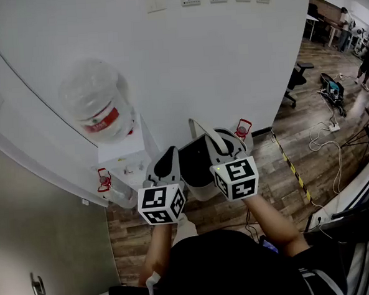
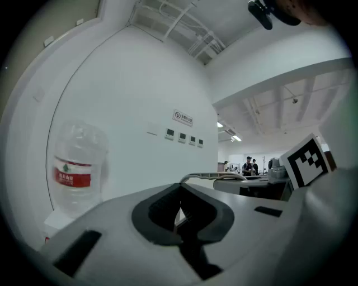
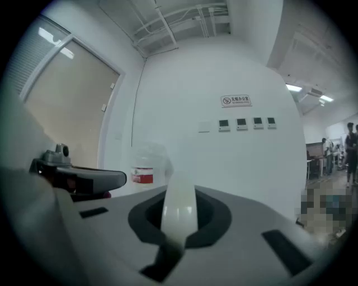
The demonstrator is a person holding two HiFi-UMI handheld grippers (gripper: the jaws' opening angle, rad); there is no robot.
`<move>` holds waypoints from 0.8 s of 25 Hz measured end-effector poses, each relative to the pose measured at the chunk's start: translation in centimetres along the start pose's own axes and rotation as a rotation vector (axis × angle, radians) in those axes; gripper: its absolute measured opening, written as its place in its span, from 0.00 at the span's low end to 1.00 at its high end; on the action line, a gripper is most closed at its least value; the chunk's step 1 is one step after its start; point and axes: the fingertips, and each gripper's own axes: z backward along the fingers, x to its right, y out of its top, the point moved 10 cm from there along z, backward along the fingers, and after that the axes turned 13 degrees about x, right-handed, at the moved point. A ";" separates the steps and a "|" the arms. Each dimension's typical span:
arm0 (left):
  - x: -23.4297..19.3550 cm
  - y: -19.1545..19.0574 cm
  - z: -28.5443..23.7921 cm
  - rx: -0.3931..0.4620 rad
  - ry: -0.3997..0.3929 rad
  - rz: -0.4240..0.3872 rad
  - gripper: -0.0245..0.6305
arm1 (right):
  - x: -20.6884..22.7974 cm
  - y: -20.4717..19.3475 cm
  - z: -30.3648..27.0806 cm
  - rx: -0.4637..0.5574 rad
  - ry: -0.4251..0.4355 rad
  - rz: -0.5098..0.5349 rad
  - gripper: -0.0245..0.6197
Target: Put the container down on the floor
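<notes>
A grey container (image 1: 195, 174) with a white bail handle (image 1: 202, 129) hangs above the wood floor (image 1: 278, 150), between my two grippers. My right gripper (image 1: 220, 141) is shut on that handle (image 3: 178, 206); the white strap runs straight up through the right gripper (image 3: 178, 215) between its dark pads. My left gripper (image 1: 166, 156) sits against the container's left rim. The left gripper (image 2: 180, 209) has its pads together with only a thin pale sliver between them; I cannot tell whether anything is pinched. The handle (image 2: 212, 177) arches just beyond its tips.
A water dispenser with a large clear bottle (image 1: 98, 108) stands against the curved white wall, left of the container. Yellow-black tape (image 1: 291, 165) crosses the floor on the right. Cables (image 1: 324, 135) and an office chair (image 1: 296, 81) lie further right, with people far off.
</notes>
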 end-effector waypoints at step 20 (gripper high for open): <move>1.1 -0.3 -0.7 -0.001 0.001 0.002 0.06 | 1.7 -0.2 0.8 0.004 0.002 -0.056 0.08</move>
